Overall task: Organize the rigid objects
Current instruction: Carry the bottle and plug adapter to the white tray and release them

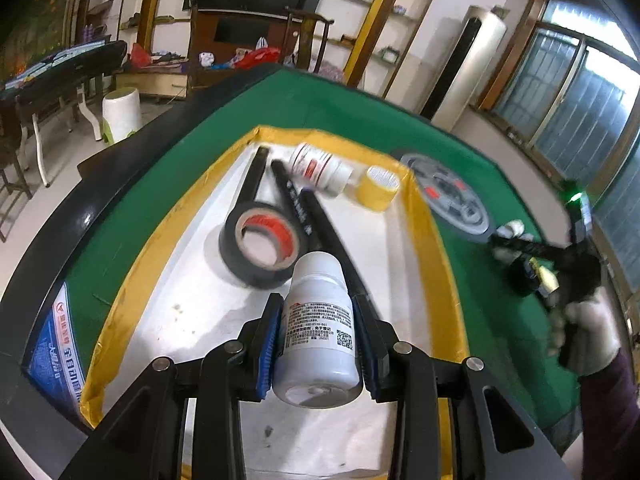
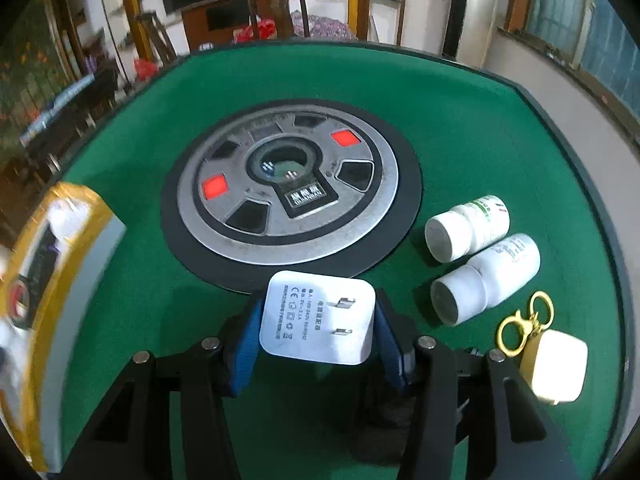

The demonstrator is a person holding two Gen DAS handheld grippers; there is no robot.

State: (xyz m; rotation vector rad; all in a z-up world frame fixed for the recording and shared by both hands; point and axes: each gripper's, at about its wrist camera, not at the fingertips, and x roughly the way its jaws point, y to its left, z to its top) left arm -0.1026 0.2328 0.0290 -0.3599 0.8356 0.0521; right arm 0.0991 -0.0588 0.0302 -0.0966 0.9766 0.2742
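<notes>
My left gripper is shut on a white pill bottle and holds it over the yellow-rimmed white tray. In the tray lie a black tape roll, black pens, another white bottle and a yellow tape roll. My right gripper is shut on a white plug adapter above the green table. The right gripper also shows blurred at the right in the left wrist view.
The green felt table has a round grey centre disc. Two white bottles lie right of it, with gold rings and a white charger. The tray edge is at the left.
</notes>
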